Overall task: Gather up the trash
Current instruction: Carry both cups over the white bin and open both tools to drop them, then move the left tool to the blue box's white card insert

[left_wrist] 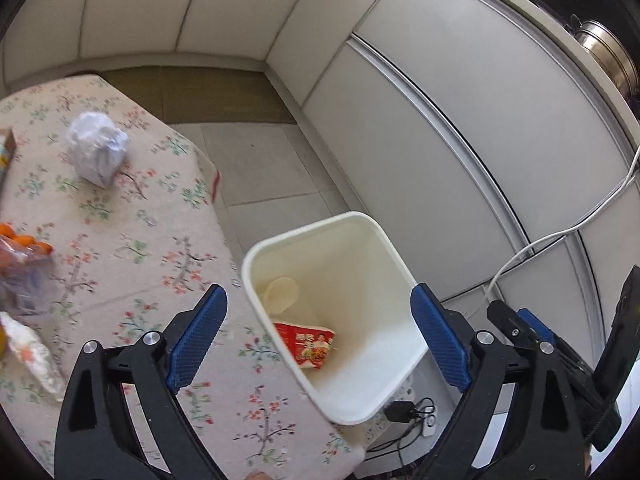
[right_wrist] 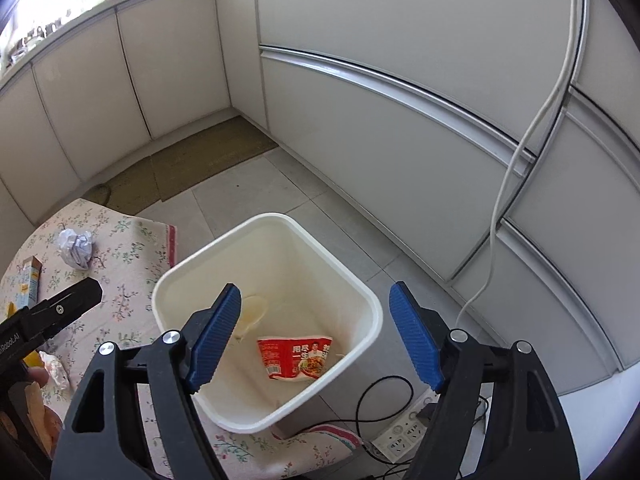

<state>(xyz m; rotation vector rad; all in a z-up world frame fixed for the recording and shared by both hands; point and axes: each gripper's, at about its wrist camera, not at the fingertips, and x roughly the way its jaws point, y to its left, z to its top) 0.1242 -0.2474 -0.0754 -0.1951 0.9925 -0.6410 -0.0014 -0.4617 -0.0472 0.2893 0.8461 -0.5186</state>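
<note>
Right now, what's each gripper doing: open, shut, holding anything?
Left gripper: open, holding nothing, above the white bin.
Right gripper: open, holding nothing, also above the bin.

Readable print: one wrapper, one gripper label

In my right camera, the red noodle wrapper (right_wrist: 295, 357) lying at the bottom of the white bin (right_wrist: 362, 280) carries large white Chinese characters; I make out "用尽" on the upper row and "一生" below, beside a small portrait and a barcode at its lower left corner. From my left camera the same wrapper (left_wrist: 309, 345) shows white characters too blurred to read. Left of the bin, the side of my other gripper's black body (right_wrist: 16, 340) bears white lettering ending in "Robot.AI". The small carton (right_wrist: 30, 284) on the flowered cloth beyond it has print I cannot read.
</note>
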